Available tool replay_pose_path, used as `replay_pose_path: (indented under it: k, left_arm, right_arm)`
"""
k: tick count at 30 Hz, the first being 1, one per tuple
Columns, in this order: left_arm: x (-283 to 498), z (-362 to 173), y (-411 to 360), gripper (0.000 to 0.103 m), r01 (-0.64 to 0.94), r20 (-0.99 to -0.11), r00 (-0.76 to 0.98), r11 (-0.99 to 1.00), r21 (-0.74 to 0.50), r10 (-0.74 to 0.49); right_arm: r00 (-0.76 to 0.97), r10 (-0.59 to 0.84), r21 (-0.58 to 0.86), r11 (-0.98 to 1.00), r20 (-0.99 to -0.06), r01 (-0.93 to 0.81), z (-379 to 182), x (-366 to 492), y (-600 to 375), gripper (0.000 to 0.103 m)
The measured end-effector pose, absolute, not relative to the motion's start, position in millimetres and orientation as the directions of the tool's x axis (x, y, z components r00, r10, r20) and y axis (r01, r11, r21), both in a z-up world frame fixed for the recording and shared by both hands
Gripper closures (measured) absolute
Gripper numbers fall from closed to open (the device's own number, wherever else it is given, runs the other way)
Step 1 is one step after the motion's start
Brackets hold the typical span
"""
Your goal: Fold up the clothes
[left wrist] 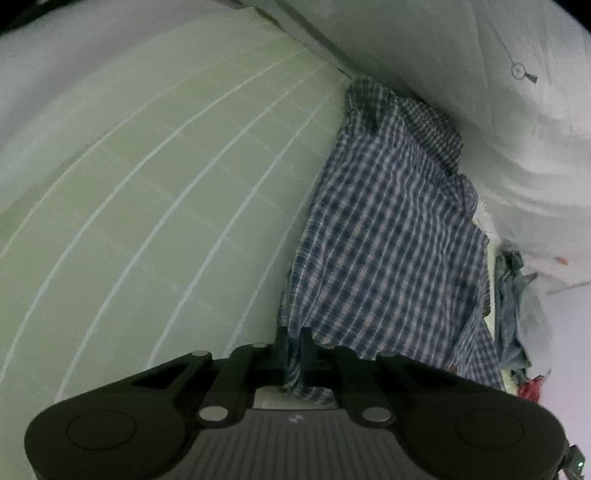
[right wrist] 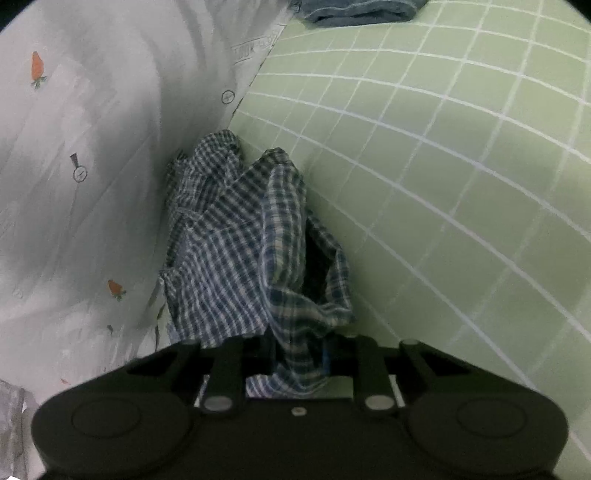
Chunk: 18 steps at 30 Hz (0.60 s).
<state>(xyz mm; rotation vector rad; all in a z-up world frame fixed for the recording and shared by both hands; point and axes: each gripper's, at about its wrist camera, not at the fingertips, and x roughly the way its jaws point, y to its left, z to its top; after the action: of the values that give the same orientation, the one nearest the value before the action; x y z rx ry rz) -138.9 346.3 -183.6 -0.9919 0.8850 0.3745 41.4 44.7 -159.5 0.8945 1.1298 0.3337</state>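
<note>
**Left wrist view: shirt clamped by both grippers**

In the left wrist view, the left gripper (left wrist: pixel 301 350) is seen closed on the near edge of the checked shirt (left wrist: pixel 388 236). A fold of cloth is pinched between its jaws. Beyond it, the shirt is spread over the green gridded sheet (left wrist: pixel 166 206), with its far end against the white printed cloth (left wrist: pixel 480 92). A pile of other clothes (left wrist: pixel 513 306) is seen at the right edge.

In the right wrist view, the right gripper (right wrist: pixel 299 354) is closed on a bunched hem of the shirt (right wrist: pixel 229 251). The shirt lies crumpled beyond the jaws, between the white cloth (right wrist: pixel 85 147) and the sheet (right wrist: pixel 461 184). A blue garment (right wrist: pixel 354 13) is seen at the far edge.
</note>
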Motion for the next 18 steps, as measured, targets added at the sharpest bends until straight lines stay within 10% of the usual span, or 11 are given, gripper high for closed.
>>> replay_pose_path:
  k: [18]
  left_arm:
    - [-241.6, -119.7, 249.3, 0.1, -0.658, -0.758, 0.652, 0.506, -0.557, 0.013]
  right_arm:
    - [0.3, 0.777, 0.829, 0.546, -0.554, 0.119, -121.5, -15.8, -41.0, 0.082]
